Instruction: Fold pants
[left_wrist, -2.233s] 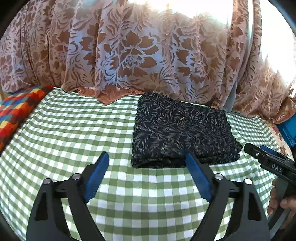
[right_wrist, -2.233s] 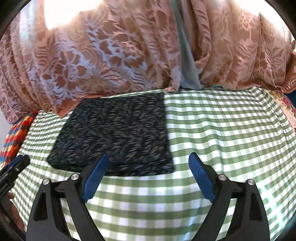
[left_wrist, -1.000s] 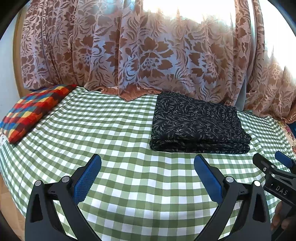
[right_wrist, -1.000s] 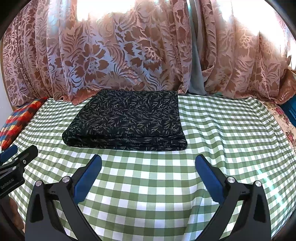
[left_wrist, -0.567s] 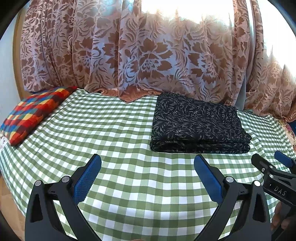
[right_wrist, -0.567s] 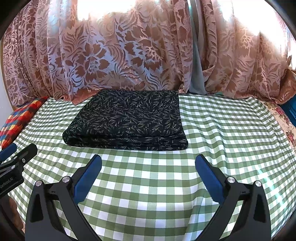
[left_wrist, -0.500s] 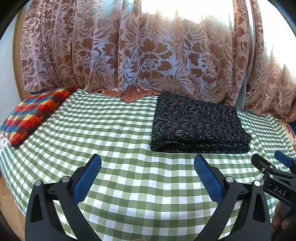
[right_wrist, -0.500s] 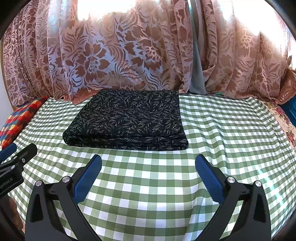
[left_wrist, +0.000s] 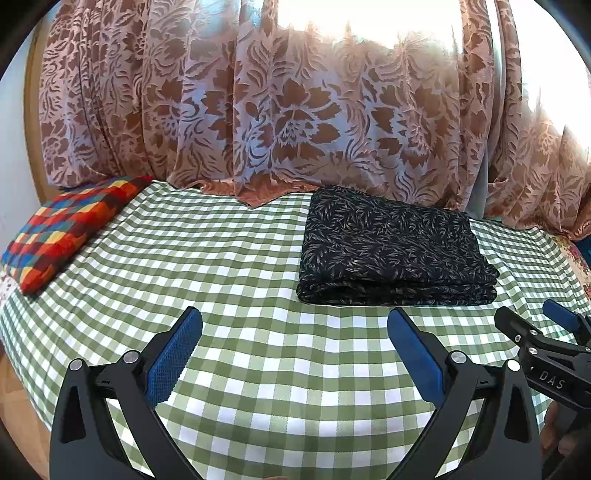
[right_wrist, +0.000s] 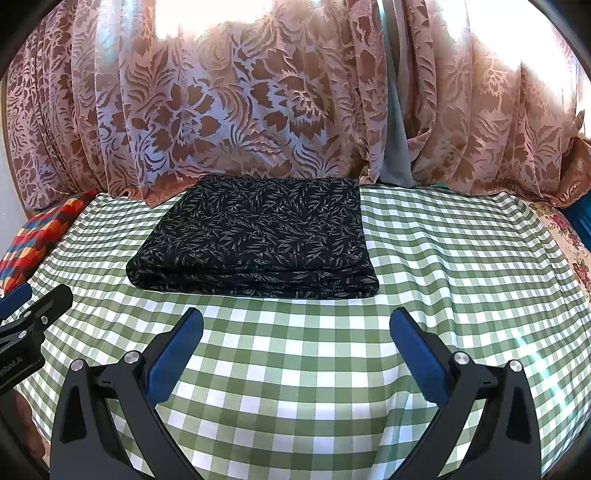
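Note:
The black leaf-print pants (left_wrist: 395, 247) lie folded in a flat rectangular stack on the green-and-white checked cloth (left_wrist: 221, 273), near the curtain; they also show in the right wrist view (right_wrist: 258, 236). My left gripper (left_wrist: 293, 334) is open and empty, hovering over the cloth in front of and left of the pants. My right gripper (right_wrist: 295, 332) is open and empty, in front of the pants and apart from them. It shows at the right edge of the left wrist view (left_wrist: 543, 343), and the left gripper shows at the left edge of the right wrist view (right_wrist: 33, 310).
A brown floral curtain (left_wrist: 295, 110) hangs behind the bed and touches the far edge of the cloth. A multicoloured checked pillow (left_wrist: 62, 229) lies at the far left. A floral cloth (right_wrist: 565, 236) shows at the right edge.
Both grippers have pulled back and up from the folded pants since 2.2 s ago. Over the last second nothing has visibly moved.

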